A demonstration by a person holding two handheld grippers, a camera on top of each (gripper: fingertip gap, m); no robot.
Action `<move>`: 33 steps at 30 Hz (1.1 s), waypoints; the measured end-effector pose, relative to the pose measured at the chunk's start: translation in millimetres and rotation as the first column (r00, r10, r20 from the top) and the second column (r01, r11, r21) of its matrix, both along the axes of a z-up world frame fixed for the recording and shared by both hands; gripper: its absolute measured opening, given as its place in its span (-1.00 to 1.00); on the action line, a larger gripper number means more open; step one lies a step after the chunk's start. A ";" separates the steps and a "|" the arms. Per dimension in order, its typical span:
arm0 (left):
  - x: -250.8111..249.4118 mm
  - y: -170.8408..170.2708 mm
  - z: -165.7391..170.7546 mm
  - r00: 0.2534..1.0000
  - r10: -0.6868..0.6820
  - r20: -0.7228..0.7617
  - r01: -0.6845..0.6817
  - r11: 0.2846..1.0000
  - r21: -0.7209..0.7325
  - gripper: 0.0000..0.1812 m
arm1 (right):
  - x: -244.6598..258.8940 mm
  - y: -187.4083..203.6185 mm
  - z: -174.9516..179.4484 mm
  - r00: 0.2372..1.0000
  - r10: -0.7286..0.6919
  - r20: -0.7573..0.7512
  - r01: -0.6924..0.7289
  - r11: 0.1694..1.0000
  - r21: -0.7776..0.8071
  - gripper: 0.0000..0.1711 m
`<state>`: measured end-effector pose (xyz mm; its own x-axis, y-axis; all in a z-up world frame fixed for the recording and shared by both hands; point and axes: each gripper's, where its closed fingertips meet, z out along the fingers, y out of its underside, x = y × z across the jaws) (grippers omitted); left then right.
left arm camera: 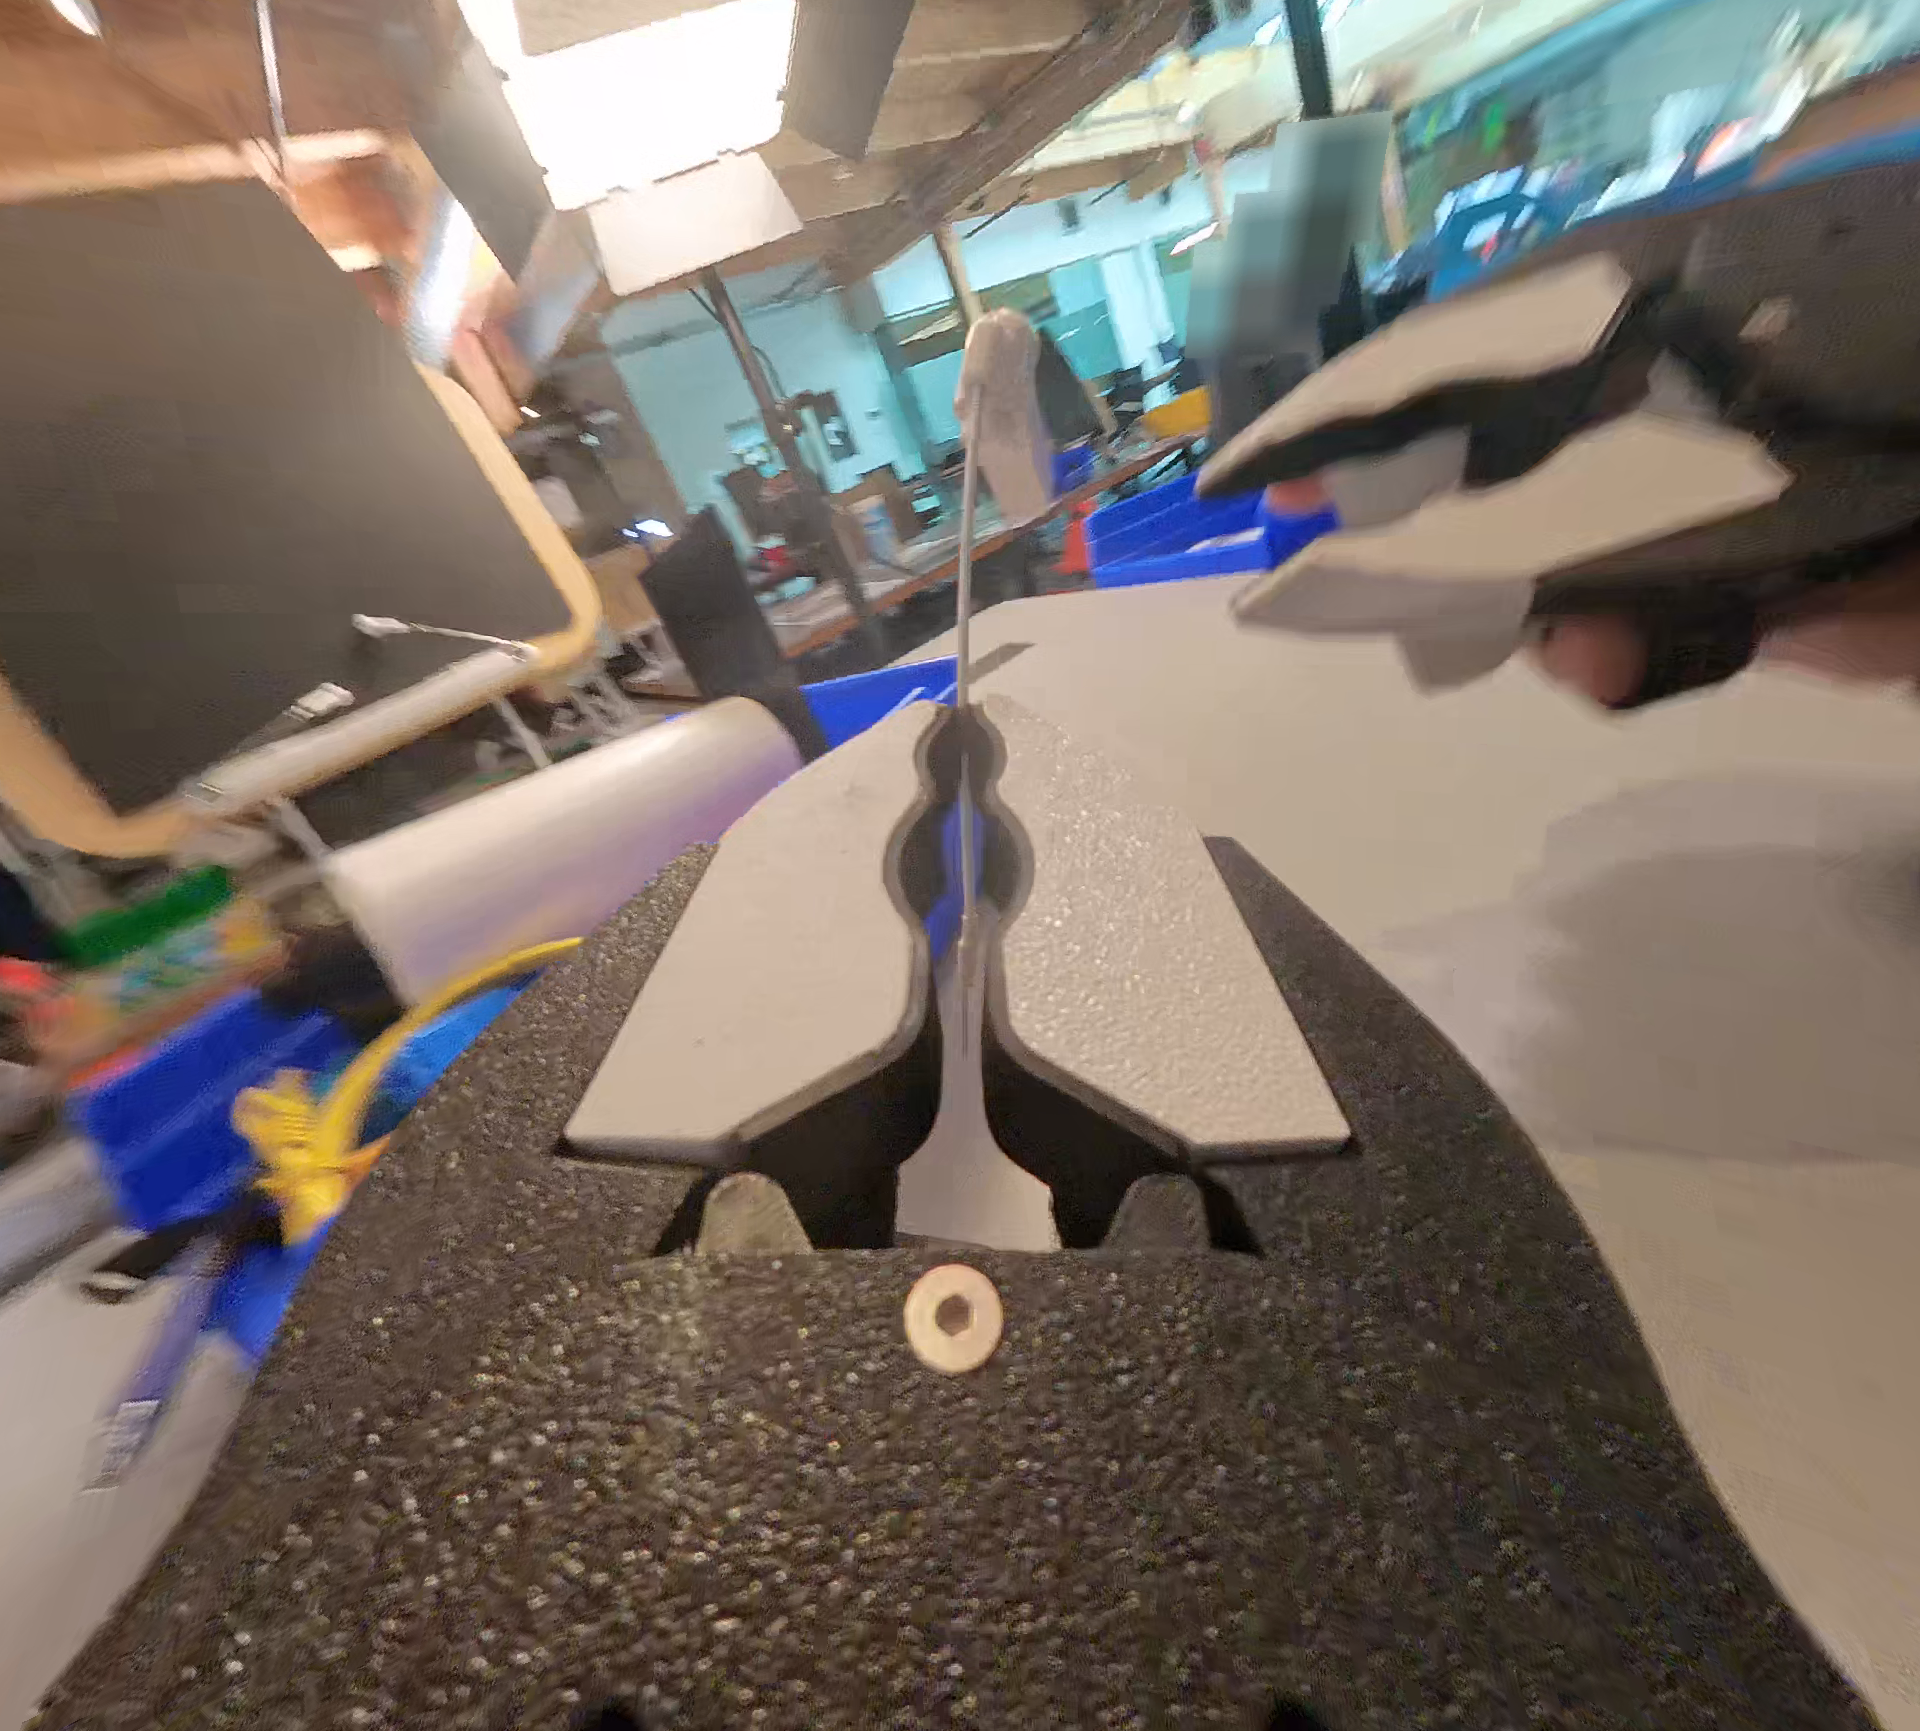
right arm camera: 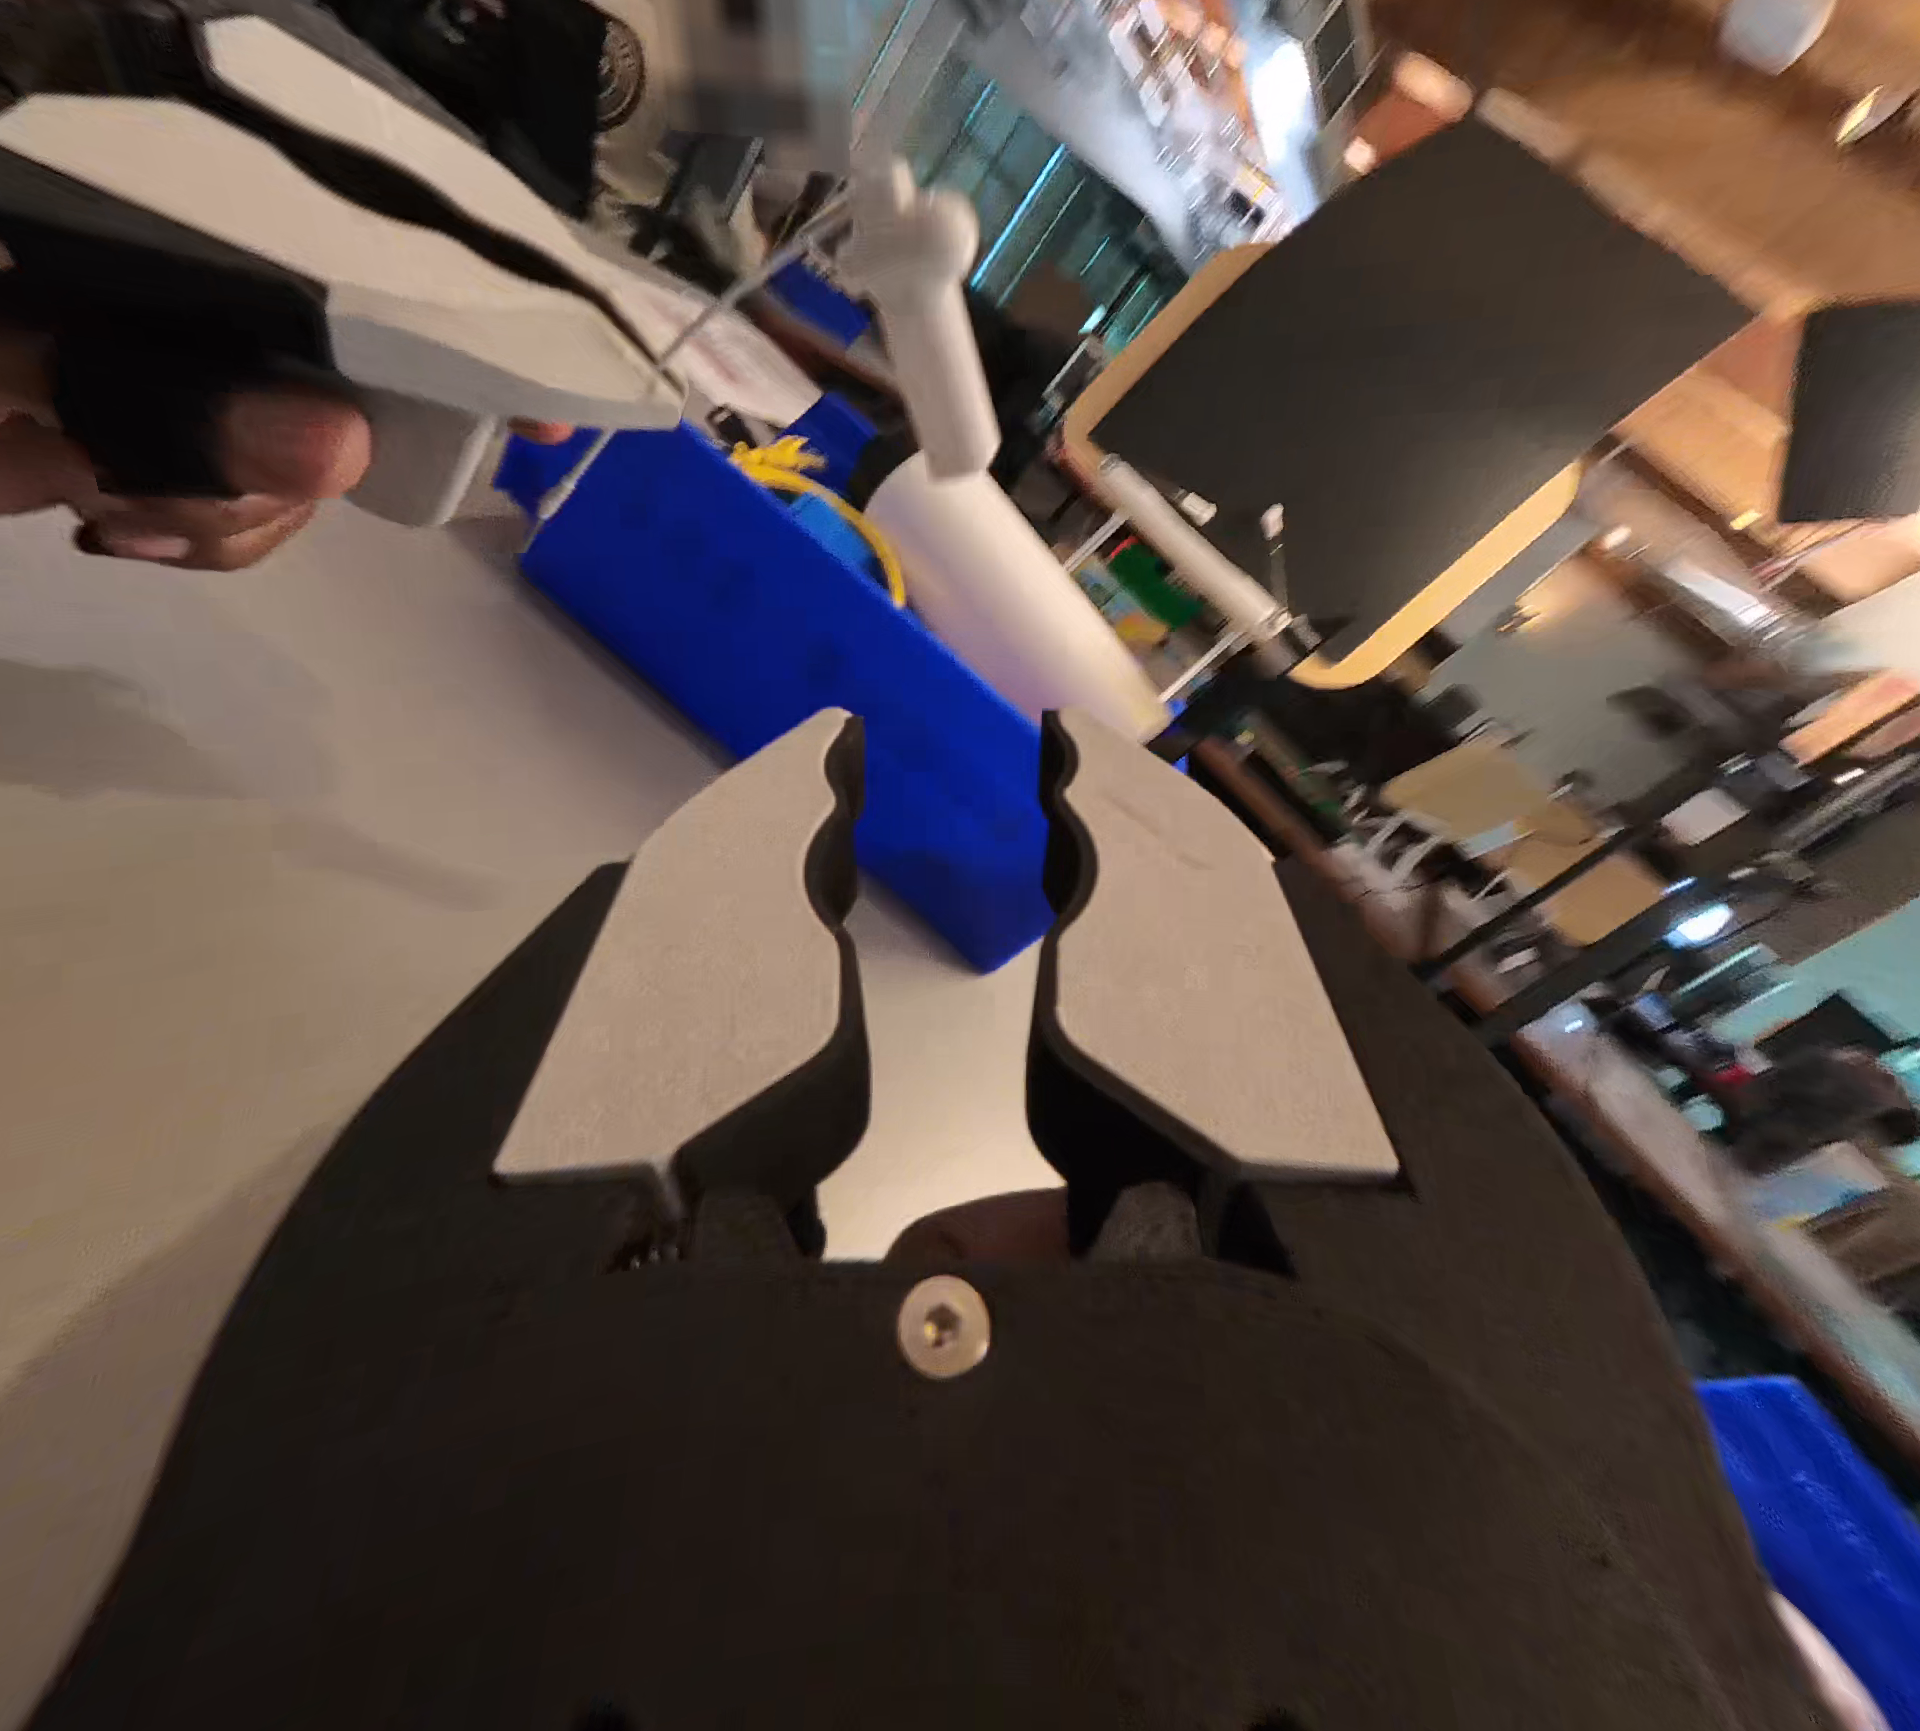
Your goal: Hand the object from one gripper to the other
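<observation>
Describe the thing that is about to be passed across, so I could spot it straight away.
Start at the grey table, then find the left hand-held gripper above it, shut tight. Sticking out from between its tips is the object: a thin metal rod with a whitish head at its far end. Unlike the blue bin and yellow piece beyond, it is held in the air, slim and pale.

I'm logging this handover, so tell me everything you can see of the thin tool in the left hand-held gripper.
The tool is a thin, stiff, metal-looking grey wire with a pale, blurred head at its far end. Its lower part is clamped between the shut fingers of the left hand-held gripper, and it sticks out past the tips, above the grey table. The open right hand-held gripper is near but not touching.
</observation>
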<state>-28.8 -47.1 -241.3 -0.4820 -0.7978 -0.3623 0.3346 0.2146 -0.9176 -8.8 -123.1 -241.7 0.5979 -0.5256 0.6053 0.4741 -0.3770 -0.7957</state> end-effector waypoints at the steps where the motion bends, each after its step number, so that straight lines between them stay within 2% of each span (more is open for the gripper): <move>1: 0.8 0.8 -2.0 0.998 0.038 0.045 -0.042 0.996 0.078 -0.98 | -3.9 -1.5 7.5 0.997 -0.005 0.071 0.005 1.000 0.012 -0.61; 3: 2.1 0.3 -8.0 0.992 0.072 0.104 -0.092 0.975 0.201 -0.98 | -13.4 -0.7 16.2 0.984 0.005 0.180 -0.008 1.000 0.015 -0.56; 6: -0.9 -3.4 -10.4 0.986 0.056 0.155 -0.097 0.957 0.272 -0.97 | -29.8 8.1 13.0 0.963 0.093 0.253 -0.086 0.996 -0.037 -0.53; 10: -1.0 -1.5 -10.5 0.977 0.069 0.201 -0.132 0.939 0.318 -0.98 | -39.4 16.8 1.4 0.966 0.204 0.156 -0.198 0.979 -0.056 -0.51; 15: -0.4 -1.0 -10.8 0.962 0.095 0.257 -0.187 0.913 0.363 -0.98 | -44.4 12.2 6.3 0.951 0.308 -0.015 -0.307 0.950 0.057 -0.53; 19: -0.1 -2.0 -11.6 0.949 0.111 0.296 -0.227 0.890 0.396 -0.98 | -41.2 6.9 10.4 0.929 0.354 -0.105 -0.336 0.929 0.154 -0.53; 21: -0.4 -4.4 -13.3 0.944 0.107 0.312 -0.237 0.878 0.415 -0.98 | -40.3 8.3 9.7 0.926 0.358 -0.123 -0.335 0.926 0.172 -0.53; 25: -2.9 -10.4 -15.6 0.935 0.088 0.343 -0.247 0.857 0.452 -0.98 | -39.7 19.2 -6.4 0.928 0.337 -0.160 -0.324 0.941 0.101 -0.57; 28: -3.5 -13.4 -18.9 0.937 0.072 0.343 -0.238 0.848 0.474 -0.98 | -44.8 25.5 -12.5 0.925 0.346 -0.155 -0.341 0.938 0.064 -0.72; 29: -3.5 -13.7 -19.4 0.938 0.069 0.340 -0.235 0.848 0.475 -0.98 | -45.3 26.3 -13.5 0.926 0.345 -0.151 -0.340 0.939 0.056 -0.84; 33: -3.1 -11.5 -15.1 0.944 0.075 0.320 -0.213 0.881 0.422 -0.96 | -38.1 24.7 -12.0 0.943 0.304 -0.138 -0.298 0.953 0.062 -0.85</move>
